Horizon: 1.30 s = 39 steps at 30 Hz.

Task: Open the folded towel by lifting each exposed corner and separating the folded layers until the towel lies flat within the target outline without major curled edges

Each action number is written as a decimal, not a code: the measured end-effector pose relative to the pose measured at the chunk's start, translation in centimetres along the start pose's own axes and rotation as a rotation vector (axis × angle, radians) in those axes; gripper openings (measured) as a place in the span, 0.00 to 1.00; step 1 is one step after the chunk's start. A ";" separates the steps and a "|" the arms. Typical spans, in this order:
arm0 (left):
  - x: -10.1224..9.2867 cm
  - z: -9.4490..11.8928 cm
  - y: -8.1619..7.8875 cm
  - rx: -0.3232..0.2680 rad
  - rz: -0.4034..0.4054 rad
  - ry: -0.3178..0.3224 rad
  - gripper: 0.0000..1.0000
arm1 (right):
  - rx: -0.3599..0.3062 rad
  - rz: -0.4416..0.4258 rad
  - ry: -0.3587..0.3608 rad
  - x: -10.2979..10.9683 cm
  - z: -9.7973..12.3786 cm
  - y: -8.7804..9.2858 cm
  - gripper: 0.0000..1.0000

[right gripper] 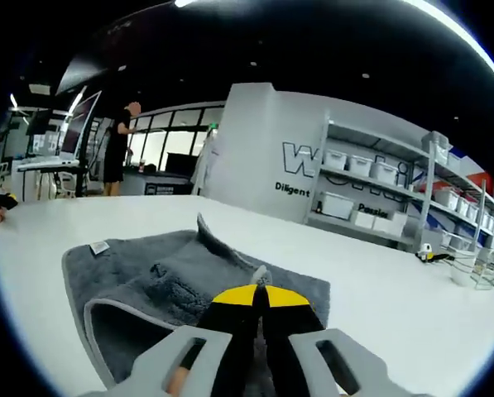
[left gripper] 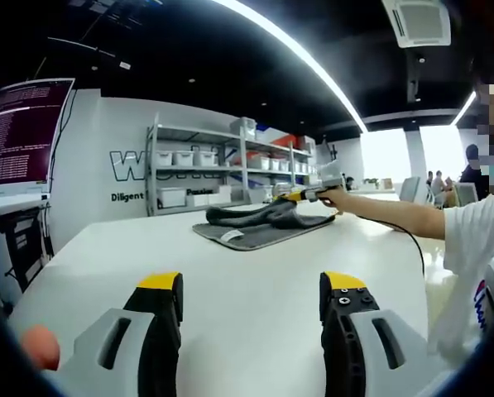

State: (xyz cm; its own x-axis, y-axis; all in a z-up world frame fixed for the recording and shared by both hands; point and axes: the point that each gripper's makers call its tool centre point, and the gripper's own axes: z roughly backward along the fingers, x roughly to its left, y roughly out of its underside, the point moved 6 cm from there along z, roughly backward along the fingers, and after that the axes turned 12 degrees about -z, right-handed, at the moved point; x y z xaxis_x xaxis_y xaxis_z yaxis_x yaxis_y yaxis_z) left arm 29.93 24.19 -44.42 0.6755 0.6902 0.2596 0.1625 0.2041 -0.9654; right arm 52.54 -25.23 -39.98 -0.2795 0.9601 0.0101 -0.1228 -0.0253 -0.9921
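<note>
A grey towel (left gripper: 259, 230) lies folded on the white table (left gripper: 230, 314), its white label (left gripper: 231, 236) at the near edge. A person's hand holds my right gripper (left gripper: 300, 196) at the towel's right side, where a dark fold rises up to it. In the right gripper view the yellow-tipped jaws of that right gripper (right gripper: 259, 296) are pressed together on a towel (right gripper: 147, 277) layer, with a raised ridge (right gripper: 222, 244) just ahead and the label (right gripper: 99, 246) at far left. My left gripper (left gripper: 253, 285) stands open over bare table, well short of the towel.
Shelves with white bins (left gripper: 197, 165) line the back wall. A monitor (left gripper: 23, 132) stands at the left, an orange thing (left gripper: 38, 347) at the table's near left. A person (right gripper: 118, 149) stands far off. A yellow tool (right gripper: 433, 255) lies at the right.
</note>
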 end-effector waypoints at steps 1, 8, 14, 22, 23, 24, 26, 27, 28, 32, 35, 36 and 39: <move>0.0 0.0 0.0 0.000 0.000 0.000 0.66 | -0.005 -0.007 0.007 -0.3 0.2 0.0 0.00; 0.1 0.0 0.0 0.000 0.000 0.000 0.66 | 0.001 0.004 0.067 -2.7 1.3 0.0 0.00; 0.1 0.0 0.0 0.001 0.000 0.000 0.66 | -0.032 -0.065 0.107 -4.8 2.6 0.1 0.00; 0.0 -0.1 0.0 0.003 0.001 0.000 0.66 | -0.057 -0.142 0.169 -7.9 4.6 0.6 0.00; 0.0 -0.1 0.0 0.003 0.001 0.000 0.66 | -0.061 -0.151 0.178 -8.4 5.0 0.7 0.00; 0.1 -0.1 0.0 0.003 0.002 0.000 0.66 | -0.063 -0.156 0.186 -8.7 5.1 0.7 0.00; 0.1 -0.1 0.0 0.003 0.003 0.000 0.66 | -0.062 -0.166 0.204 -9.7 5.6 0.9 0.00; 0.1 -0.1 0.0 0.002 0.004 0.001 0.66 | -0.067 -0.176 0.212 -10.1 5.8 1.0 0.00; 0.1 -0.1 0.0 0.003 0.003 0.002 0.66 | -0.074 -0.188 0.216 -10.4 6.0 1.0 0.00; 0.1 -0.1 0.1 0.004 -0.001 0.000 0.68 | -0.090 -0.221 0.226 -11.8 6.8 1.2 0.00; 0.2 -0.1 0.0 0.002 -0.004 -0.001 0.69 | -0.090 -0.225 0.233 -12.2 7.3 1.4 0.00; 0.2 -0.1 0.0 0.001 -0.006 -0.002 0.70 | -0.091 -0.226 0.234 -12.3 7.5 1.4 0.00; 0.2 -0.1 0.0 -0.001 -0.008 -0.005 0.71 | -0.092 -0.227 0.237 -12.5 8.0 1.6 0.00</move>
State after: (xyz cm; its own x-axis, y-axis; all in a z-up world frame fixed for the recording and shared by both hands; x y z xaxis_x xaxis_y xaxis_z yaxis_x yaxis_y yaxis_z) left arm 30.17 24.23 -44.42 0.6704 0.6921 0.2675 0.1686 0.2090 -0.9633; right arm 48.21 -39.46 -40.72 -0.0248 0.9766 0.2135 -0.0675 0.2115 -0.9751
